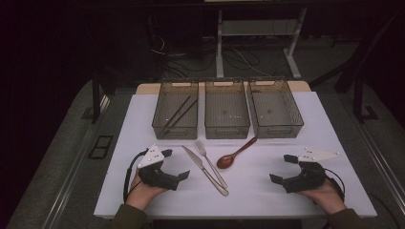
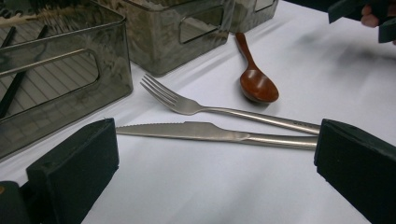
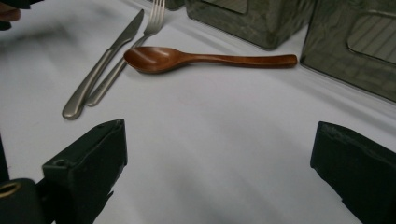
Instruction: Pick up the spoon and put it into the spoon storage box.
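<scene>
On the white desk [image 1: 143, 124], just in front of three smoky plastic bins [image 1: 227, 114], lie a steel knife [image 1: 204, 170], a steel fork [image 1: 210, 163] and a wooden spoon [image 1: 235, 154]; the left bin already holds a pair of dark chopsticks [image 1: 177, 113]. The left claw [image 1: 173, 165] sits low beside the knife with its jaws spread wide and nothing between them, and the right claw [image 1: 282, 168] rests farther off near the desk's right side, likewise open and empty. Seen from the left gripper view, the knife [image 2: 205, 132] stretches across the gap between the black pads, a little beyond them, with the fork [image 2: 219, 110] just behind it and their handle ends nearly touching; the spoon [image 2: 254, 79] lies farther back. I judge the knife the likeliest thing to be picked next. It looks stiff, fairly light and smooth, and it lies flat, so the pads could slip off the thin blade; the thicker handle seems the safer place to pinch, though the fork handle crowds it there, and a grip nearer mid-length may avoid catching both. From the right gripper view the spoon [image 3: 201, 59] lies ahead, well apart from the pads, its slim wooden handle free on all sides and probably easier to grip.
</scene>
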Tool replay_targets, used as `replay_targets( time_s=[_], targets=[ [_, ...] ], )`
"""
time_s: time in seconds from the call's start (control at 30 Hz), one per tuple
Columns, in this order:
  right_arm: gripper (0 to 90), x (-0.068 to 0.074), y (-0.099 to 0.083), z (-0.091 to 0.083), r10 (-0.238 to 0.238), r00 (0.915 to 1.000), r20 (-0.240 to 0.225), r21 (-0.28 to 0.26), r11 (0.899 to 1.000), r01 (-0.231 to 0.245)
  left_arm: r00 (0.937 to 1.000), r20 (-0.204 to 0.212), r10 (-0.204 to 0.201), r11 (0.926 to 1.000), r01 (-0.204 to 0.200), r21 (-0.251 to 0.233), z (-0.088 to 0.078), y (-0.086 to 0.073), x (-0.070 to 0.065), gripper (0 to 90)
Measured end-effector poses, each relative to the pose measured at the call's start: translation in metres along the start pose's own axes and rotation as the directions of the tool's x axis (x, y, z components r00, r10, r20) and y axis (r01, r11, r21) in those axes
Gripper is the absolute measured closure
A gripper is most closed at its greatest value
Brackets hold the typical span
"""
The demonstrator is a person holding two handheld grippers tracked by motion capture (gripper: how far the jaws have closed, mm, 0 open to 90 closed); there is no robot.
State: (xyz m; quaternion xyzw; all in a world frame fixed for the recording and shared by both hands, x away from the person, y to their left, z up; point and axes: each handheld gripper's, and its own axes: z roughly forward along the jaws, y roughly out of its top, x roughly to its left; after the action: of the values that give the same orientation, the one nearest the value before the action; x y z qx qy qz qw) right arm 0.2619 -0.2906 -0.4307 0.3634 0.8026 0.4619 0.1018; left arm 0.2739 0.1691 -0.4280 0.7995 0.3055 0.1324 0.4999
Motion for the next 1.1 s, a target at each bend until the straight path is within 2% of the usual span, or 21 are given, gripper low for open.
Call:
replay_targets(
  time_s=[0.1,0.23,0.47,0.63,0.83,1.0,1.1],
  targets=[
    [6.1,0.001,0.006,0.004,0.002,0.9999,-0.013,0.002,1.0,-0.002,1.0,0.003,-0.002,0.9994,0.002,0.033,0.002,-0.002,0.0,0.0],
    [14.1,0.001,0.01,0.009,0.001,0.9992,-0.041,0.007,1.0,-0.001,0.9997,0.02,-0.016,0.9994,0.015,0.032,0.003,-0.002,-0.001,0.0],
    [30.4,-0.001,0.022,0.022,0.01,0.9971,-0.076,0.013,1.0,-0.009,0.9999,0.01,0.013,0.9992,-0.014,0.039,0.006,0.0,-0.005,0.0],
    [42.1,-0.002,0.031,0.032,0.026,0.9937,-0.109,0.013,1.0,-0.025,0.9999,0.003,0.013,0.9991,-0.014,0.041,0.006,-0.001,-0.005,0.0],
    [54.1,-0.004,0.043,0.043,0.01,0.9951,-0.099,0.026,1.0,-0.008,1.0,-0.006,0.0,0.999,0.0,0.044,0.006,-0.002,-0.004,0.0],
    [64.4,-0.007,0.053,0.052,-0.001,0.9962,-0.087,0.028,1.0,0.004,0.9996,-0.016,0.022,0.9983,-0.021,0.055,0.008,-0.002,-0.005,0.0],
    [70.9,-0.01,0.059,0.059,-0.015,0.9959,-0.089,0.035,0.999,0.018,0.9998,-0.013,0.014,0.9984,-0.013,0.054,0.009,-0.002,-0.005,0.0]
  ],
)
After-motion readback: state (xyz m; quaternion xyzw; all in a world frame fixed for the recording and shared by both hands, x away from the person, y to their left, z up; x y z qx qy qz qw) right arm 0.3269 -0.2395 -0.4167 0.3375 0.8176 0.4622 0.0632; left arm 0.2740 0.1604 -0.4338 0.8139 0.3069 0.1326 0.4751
